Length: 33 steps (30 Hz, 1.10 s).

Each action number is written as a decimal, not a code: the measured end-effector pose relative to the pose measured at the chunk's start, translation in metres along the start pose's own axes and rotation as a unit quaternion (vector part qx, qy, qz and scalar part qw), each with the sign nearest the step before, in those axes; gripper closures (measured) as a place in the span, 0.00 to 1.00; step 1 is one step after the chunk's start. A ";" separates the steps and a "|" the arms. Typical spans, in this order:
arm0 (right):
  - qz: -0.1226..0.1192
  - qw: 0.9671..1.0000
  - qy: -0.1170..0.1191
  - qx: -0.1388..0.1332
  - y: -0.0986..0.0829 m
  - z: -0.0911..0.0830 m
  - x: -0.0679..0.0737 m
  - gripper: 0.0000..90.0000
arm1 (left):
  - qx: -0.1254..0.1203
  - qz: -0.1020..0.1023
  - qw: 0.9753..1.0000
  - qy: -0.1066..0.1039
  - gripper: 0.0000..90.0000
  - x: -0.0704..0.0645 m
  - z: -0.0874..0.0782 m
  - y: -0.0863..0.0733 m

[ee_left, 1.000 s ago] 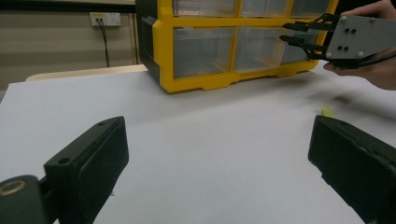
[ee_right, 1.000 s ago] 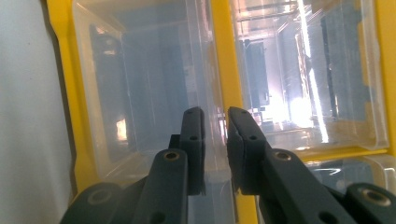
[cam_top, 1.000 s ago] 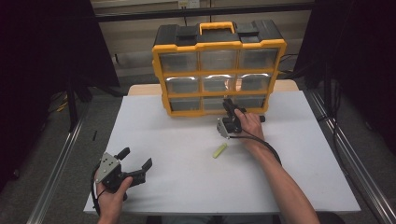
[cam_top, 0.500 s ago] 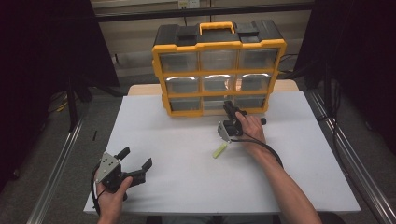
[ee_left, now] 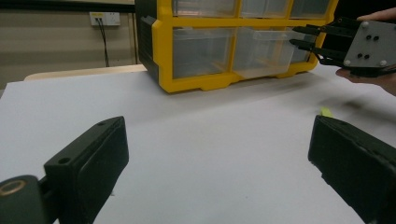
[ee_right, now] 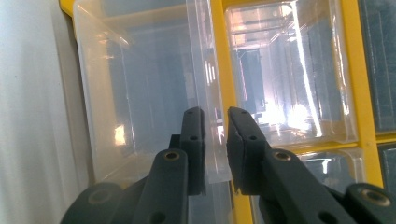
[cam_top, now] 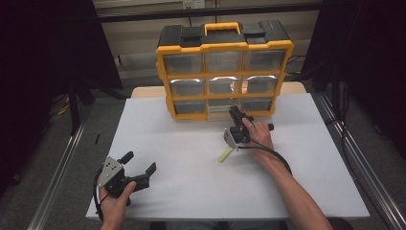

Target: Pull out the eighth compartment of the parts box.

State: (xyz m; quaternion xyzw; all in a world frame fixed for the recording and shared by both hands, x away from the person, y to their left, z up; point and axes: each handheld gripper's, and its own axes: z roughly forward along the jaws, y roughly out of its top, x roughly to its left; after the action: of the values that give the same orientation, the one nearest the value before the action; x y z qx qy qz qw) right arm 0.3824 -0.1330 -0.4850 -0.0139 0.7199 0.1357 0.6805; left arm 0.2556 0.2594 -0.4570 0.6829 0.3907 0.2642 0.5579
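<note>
Pinching the front wall of the clear plastic drawer (ee_right: 140,93) with the right claw (ee_right: 215,116): nearly closed, just the thin transparent lip trapped between the two black jaws. Bottom row, middle slot of the yellow-and-black plastic organiser (cam_top: 225,45) at the far side of the white surface (cam_top: 191,191).

And now, easing back! Compared with a second ago, sitting a shade nearer the person with the right hand, and dragging the drawer along: seen from the left gripper view, standing proud of the yellow frame while its neighbours stay flush. Only partly out, though, with the rear end tucked inside the slot. Looks empty through the clear walls, as far as can be told.

Meaning for the job: grip evidently made, pull evidently under way, opening begun but not finished. Probably calls for more of the same straight draw toward the person, keeping level so as not to jam the drawer in its runners or let the slick plastic slip from that narrow bite.

Down at the near left corner, no change at all: resting on the surface with the left claw (cam_top: 140,161), spread wide, holding nothing, pointed toward the organiser.

Leaving alone, too, the small yellow-green stick (cam_top: 224,155) lying on the surface just beside the right wrist, same spot as before.
</note>
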 end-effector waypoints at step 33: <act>-0.015 1.000 0.004 -0.014 0.004 -0.015 0.001 0.87 | 0.000 0.003 1.000 0.006 0.06 0.000 -0.002 0.001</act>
State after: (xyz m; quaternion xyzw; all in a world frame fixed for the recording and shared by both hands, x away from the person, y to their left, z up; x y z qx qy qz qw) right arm 0.3666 -0.1320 -0.4843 -0.0347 0.7202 0.1354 0.6795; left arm 0.2547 0.2602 -0.4559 0.6824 0.3920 0.2702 0.5547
